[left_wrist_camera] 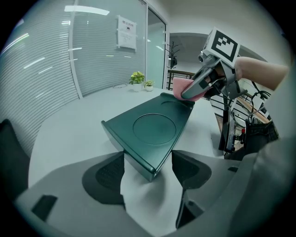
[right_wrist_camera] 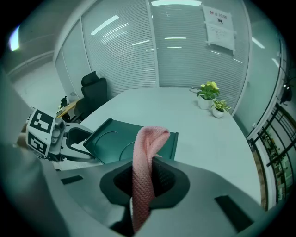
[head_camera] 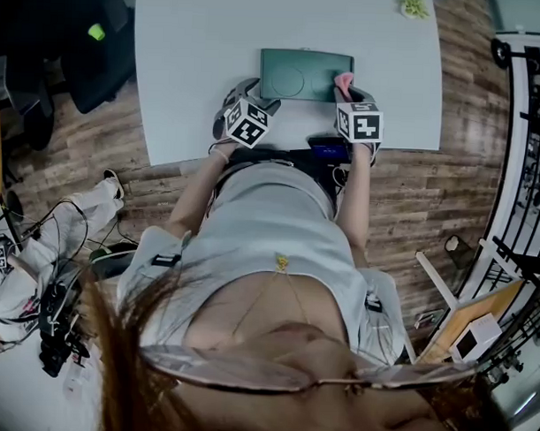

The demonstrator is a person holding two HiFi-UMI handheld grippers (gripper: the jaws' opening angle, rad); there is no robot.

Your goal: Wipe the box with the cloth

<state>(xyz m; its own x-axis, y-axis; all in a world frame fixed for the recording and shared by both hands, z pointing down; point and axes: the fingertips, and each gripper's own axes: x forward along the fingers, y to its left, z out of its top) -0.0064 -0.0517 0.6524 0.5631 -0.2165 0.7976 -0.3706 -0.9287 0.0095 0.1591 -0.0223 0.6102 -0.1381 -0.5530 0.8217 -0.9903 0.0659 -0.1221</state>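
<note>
The left gripper's [left_wrist_camera: 147, 163] fingers [left_wrist_camera: 104, 173] are closed partway on the near corner of the dark green box [left_wrist_camera: 152, 127], which lies flat on the pale bench [left_wrist_camera: 69, 129] and has a round recess in its lid. A pink knitted cloth [right_wrist_camera: 147, 157] is pinched in the right gripper's [right_wrist_camera: 143, 175] narrowed fingers at the box's right edge.

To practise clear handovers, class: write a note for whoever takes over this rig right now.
Left gripper: jaws round a corner of the green box, apparently pinching it steady.
Right gripper: shut on the pink cloth, which is at the box's right end.
Box lies flat on the white table.
Done: cloth is gripped and at the box.
Left: wipe across the top; how much is already wiped cannot be told.
</note>
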